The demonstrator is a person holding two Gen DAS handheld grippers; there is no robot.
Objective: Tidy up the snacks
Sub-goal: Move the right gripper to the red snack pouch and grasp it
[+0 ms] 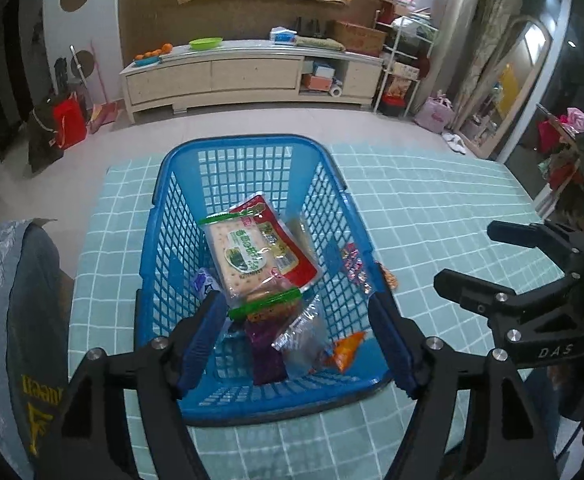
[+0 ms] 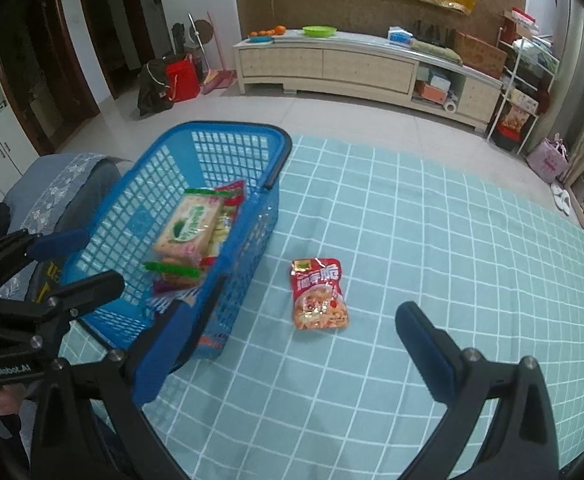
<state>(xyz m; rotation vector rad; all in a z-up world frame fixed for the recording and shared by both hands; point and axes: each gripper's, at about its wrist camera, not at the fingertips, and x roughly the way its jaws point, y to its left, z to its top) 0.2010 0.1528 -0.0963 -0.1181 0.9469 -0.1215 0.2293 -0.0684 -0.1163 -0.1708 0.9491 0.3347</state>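
Observation:
A blue mesh basket (image 1: 247,148) stands on the teal checked tablecloth (image 1: 432,208) and holds several snack packets, with a cracker pack (image 1: 243,256) on top of a red packet (image 1: 292,256). The basket also shows in the right wrist view (image 2: 235,132). My left gripper (image 1: 296,312) is open and empty, just above the basket's near end. A red snack packet (image 2: 319,294) lies flat on the cloth to the right of the basket. My right gripper (image 2: 296,328) is open and empty, hovering just short of that packet. It also shows in the left wrist view (image 1: 476,256).
A chair with a grey patterned cover (image 2: 63,184) stands at the table's left side. A long cabinet (image 2: 352,68) with bowls and boxes on top runs along the far wall. Bags sit on the floor (image 2: 171,80).

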